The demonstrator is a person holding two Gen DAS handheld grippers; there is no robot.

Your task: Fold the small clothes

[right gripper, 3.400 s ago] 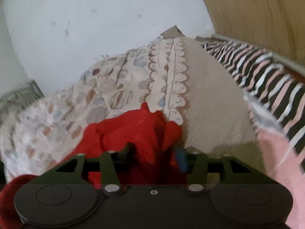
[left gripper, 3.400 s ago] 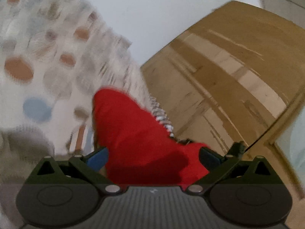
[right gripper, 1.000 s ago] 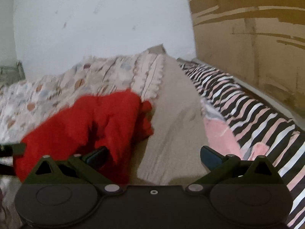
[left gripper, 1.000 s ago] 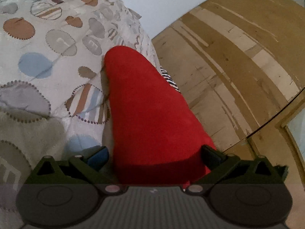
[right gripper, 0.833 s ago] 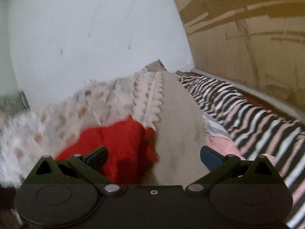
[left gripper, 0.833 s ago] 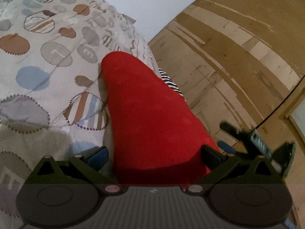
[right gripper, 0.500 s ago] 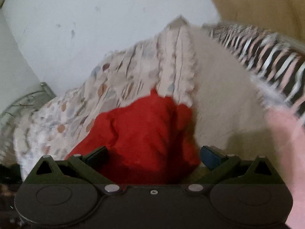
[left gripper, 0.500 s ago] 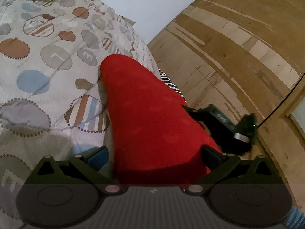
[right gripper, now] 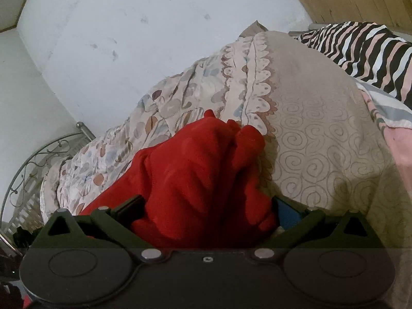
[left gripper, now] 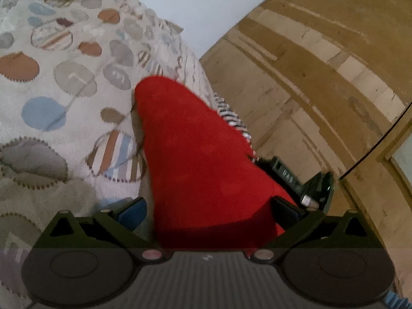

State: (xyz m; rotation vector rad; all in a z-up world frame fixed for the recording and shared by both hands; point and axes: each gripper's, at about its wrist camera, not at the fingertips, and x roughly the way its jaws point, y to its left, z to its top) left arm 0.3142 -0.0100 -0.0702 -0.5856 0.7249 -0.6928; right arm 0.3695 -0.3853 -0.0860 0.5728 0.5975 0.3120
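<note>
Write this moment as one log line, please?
task: fold small clothes | red garment: on patterned bedspread | left tongs: open, straddling garment | right tongs: open, straddling bunched end | fold: not finished

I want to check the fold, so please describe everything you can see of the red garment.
The red garment is a plain, soft cloth, fleece-like, with no print or seams showing. In the left wrist view it lies smooth and stretched along the patterned bedspread; in the right wrist view its far end is bunched into folds. It passes between the open fingers of the left gripper and the right gripper. Whether the fingers touch it cannot be told.
</note>
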